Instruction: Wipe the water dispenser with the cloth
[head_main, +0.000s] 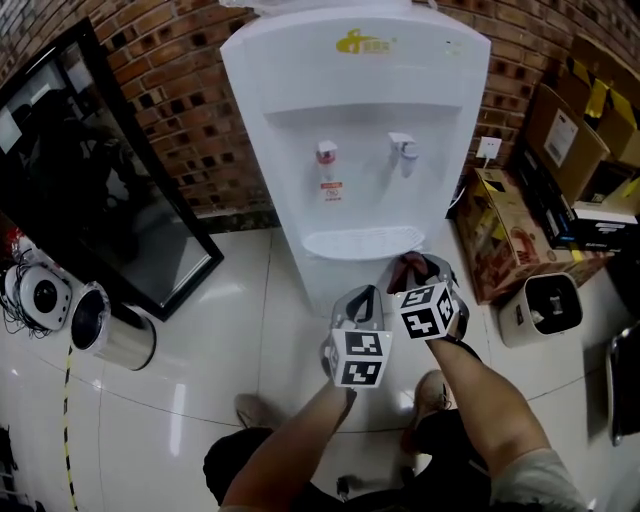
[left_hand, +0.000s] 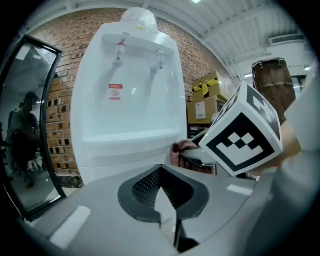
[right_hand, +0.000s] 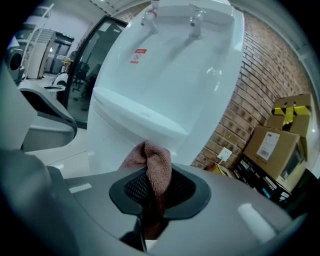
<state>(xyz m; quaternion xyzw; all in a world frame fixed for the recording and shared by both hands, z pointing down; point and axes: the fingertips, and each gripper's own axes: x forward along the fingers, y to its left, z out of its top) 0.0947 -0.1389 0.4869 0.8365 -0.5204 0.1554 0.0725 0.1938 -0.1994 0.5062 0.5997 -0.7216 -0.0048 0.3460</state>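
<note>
Head view: holding the cloth (right_hand: 154, 165) clamped in the right gripper (head_main: 421, 270), near the water dispenser (head_main: 355, 130) at twelve o'clock; left gripper (head_main: 364, 298) closed, empty. Apparently no wiping begun; everything left.

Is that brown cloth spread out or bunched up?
Bunched up: the cloth stands crumpled in a narrow fold, pinched between the right gripper's jaws.

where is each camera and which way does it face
Head view: person's head, steeply down at the water dispenser; forearms, left gripper, right gripper show.
Left gripper view: on that gripper, facing the water dispenser; own shut jaws show.
Right gripper view: on that gripper, facing it too; own jaws clamp the cloth.
All share the water dispenser.
</note>
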